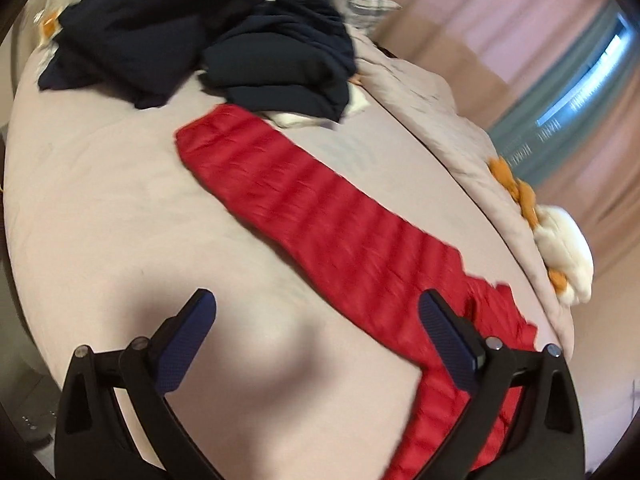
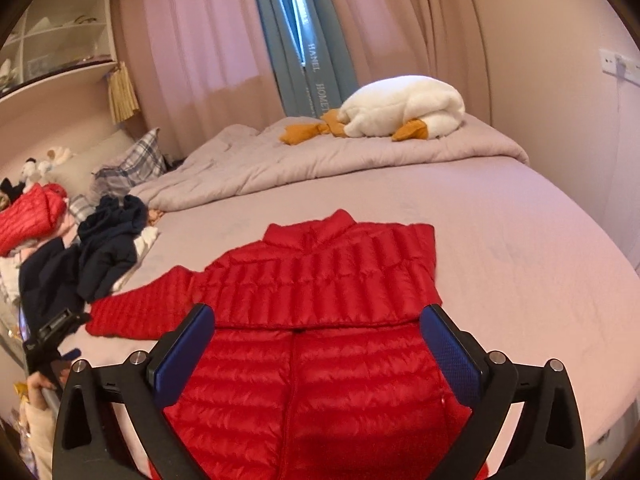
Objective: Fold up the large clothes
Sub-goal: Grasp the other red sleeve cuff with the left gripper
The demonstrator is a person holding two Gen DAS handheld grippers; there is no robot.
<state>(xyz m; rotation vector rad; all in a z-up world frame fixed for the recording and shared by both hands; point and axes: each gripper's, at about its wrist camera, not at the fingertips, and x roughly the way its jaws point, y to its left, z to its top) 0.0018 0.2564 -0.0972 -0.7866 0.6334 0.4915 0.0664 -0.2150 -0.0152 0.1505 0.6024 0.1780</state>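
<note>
A red quilted puffer jacket [image 2: 320,292] lies flat on the pale bed sheet [image 2: 520,240], collar away from me. Its right sleeve is folded across the chest; its left sleeve [image 2: 140,308] stretches out to the left. My right gripper [image 2: 316,328] is open and empty, hovering over the jacket's lower body. My left gripper [image 1: 316,316] is open and empty above the sheet beside the outstretched sleeve [image 1: 304,208]; its right finger [image 1: 448,336] overlaps the red fabric. The left gripper also shows at the left edge of the right wrist view [image 2: 52,336].
A heap of dark navy clothes [image 1: 192,28] lies past the sleeve's cuff. Another red jacket [image 2: 32,216] sits on a pile at far left. A folded grey duvet [image 2: 320,156] carries a white plush goose [image 2: 404,106]. A plaid pillow [image 2: 132,168] and curtains lie beyond.
</note>
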